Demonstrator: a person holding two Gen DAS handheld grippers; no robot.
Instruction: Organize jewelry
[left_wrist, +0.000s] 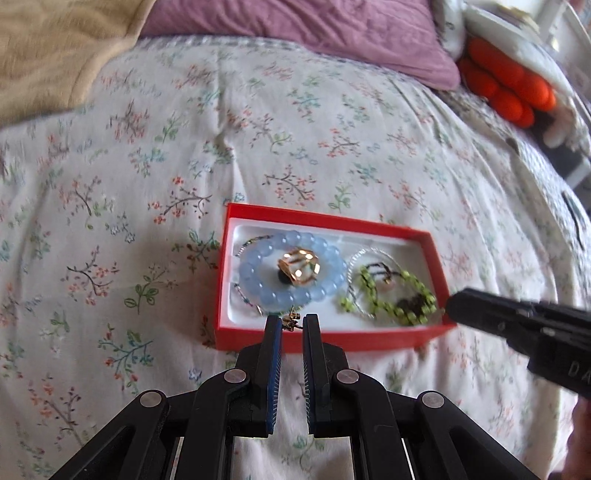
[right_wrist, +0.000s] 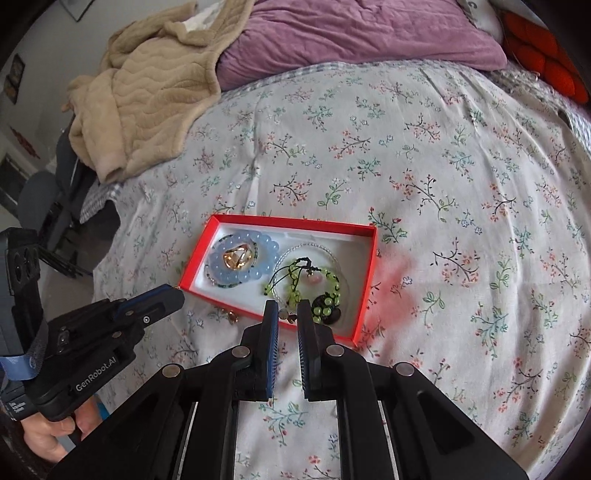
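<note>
A red box with a white lining lies on the flowered bed sheet. In it are a pale blue bead bracelet around a gold ring, and a green bead bracelet with dark cord. My left gripper hovers over the box's near wall, shut on a tiny gold piece. My right gripper is shut at the box's near right, with small brownish beads pinched at its tips. A small gold pendant shows between the two grippers; no chain is visible.
A beige fleece blanket is bunched at the far left and a purple pillow lies at the head of the bed. An orange plush item sits at the far right. A hand holds the left gripper.
</note>
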